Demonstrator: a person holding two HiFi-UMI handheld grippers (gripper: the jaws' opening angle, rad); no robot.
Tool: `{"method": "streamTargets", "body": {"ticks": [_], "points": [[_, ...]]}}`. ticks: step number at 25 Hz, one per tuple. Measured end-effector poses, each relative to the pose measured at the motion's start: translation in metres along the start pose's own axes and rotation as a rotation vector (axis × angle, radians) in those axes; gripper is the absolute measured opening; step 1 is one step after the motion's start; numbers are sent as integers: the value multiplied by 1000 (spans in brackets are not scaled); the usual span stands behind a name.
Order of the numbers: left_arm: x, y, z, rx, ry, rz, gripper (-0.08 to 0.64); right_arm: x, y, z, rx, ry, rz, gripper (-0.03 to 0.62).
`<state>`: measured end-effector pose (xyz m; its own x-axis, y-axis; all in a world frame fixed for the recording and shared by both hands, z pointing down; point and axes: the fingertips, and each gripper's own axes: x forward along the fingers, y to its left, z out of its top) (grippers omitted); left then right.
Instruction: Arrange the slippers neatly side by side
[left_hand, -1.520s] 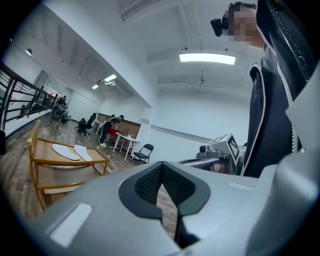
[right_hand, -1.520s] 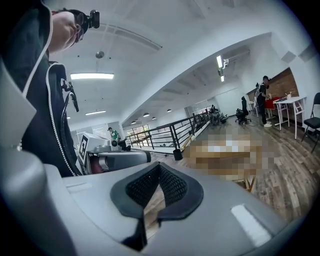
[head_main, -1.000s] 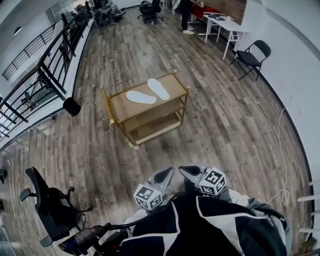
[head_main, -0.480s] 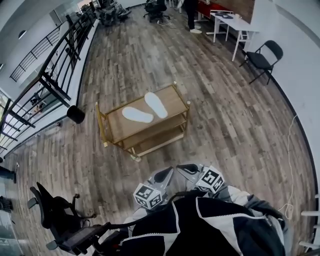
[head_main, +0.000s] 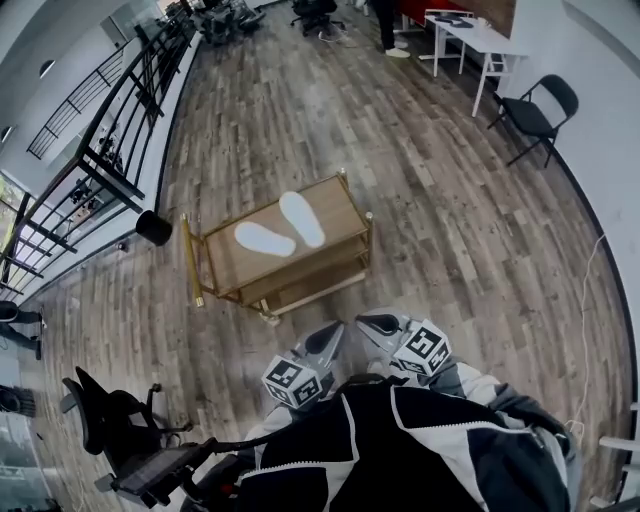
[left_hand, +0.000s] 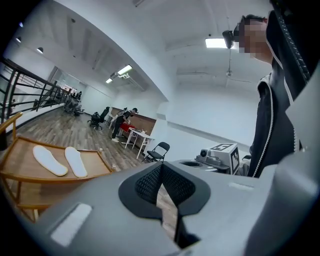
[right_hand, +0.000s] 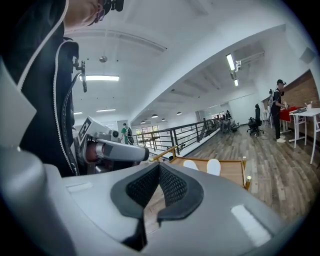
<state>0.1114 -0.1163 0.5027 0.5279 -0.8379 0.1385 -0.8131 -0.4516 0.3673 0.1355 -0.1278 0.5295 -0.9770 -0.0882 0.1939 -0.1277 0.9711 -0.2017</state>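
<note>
Head view: two white slippers (head_main: 264, 239) lie splayed in a V atop the wooden cart (head_main: 225, 268), seemingly soles up.
Grippers: left gripper (head_main: 322, 345) and right gripper (head_main: 383, 325) are both clenched, empty, well short of the cart.
Advice: open the jaws on arrival, pinch one slipper's edge, and swing it parallel.

A wooden cart (head_main: 338, 204) stands mid-floor, black railing (head_main: 110, 130) far left, folding chair (head_main: 535, 112) far right, office chair (head_main: 105, 425) near left.
</note>
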Motion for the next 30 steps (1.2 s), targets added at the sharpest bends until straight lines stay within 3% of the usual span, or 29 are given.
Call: {"method": "streamTargets", "body": {"ticks": [14, 30], "points": [[-3, 62, 23, -4, -93, 118, 18, 52, -27, 17, -31, 24, 105, 5], [-7, 231, 109, 39, -83, 51, 18, 207, -97, 80, -14, 11, 27, 5]]}}
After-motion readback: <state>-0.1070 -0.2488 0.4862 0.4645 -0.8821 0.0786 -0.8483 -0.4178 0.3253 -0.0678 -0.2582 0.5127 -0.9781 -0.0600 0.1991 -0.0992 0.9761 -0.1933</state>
